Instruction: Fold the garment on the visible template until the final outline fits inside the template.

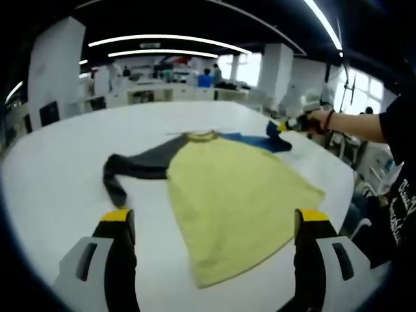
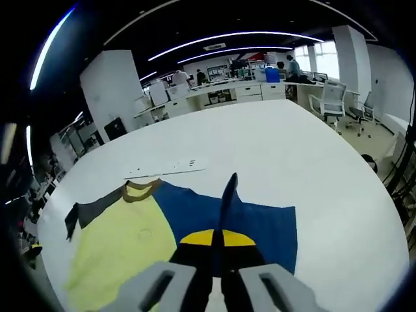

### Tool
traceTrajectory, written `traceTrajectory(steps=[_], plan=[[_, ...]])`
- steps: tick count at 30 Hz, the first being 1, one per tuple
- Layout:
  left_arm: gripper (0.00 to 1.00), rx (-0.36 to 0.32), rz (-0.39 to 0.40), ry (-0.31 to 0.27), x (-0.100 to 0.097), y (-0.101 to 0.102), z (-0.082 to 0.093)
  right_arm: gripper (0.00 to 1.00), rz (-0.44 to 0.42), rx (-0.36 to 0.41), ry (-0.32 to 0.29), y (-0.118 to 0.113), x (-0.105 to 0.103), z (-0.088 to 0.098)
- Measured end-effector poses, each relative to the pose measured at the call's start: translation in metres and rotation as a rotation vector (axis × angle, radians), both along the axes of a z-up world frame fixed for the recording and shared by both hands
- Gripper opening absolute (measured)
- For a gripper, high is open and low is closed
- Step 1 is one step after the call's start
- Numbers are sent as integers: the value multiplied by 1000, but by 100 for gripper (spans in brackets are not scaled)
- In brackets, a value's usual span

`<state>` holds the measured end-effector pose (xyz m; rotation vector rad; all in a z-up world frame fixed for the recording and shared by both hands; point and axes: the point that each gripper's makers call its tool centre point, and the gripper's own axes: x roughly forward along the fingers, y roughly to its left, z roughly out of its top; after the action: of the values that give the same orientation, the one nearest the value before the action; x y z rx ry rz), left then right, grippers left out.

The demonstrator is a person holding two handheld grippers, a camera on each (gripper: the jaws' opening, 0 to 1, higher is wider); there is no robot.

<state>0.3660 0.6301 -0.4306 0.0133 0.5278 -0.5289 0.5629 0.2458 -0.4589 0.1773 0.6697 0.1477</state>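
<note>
The shirt lies flat in the middle of the white counter, collar toward the far edge and hem toward me, so its long axis runs straight away from my left gripper. My right gripper has its jaws pinched together on the blue sleeve, lifting it into a ridge. The left jaws stand wide apart and hold nothing, above the hem at the near edge; I judge the sleeve needs carrying inward across the yellow body.
</note>
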Motion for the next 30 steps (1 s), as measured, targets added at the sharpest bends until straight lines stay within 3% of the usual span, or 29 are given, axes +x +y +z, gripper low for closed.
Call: traceTrajectory(steps=[22, 30], plan=[[97, -15, -11, 13, 0, -3, -4, 0, 105, -147, -15, 45, 8, 1], [98, -12, -13, 20, -1, -3, -6, 0, 108, -135, -36, 65, 13, 5]])
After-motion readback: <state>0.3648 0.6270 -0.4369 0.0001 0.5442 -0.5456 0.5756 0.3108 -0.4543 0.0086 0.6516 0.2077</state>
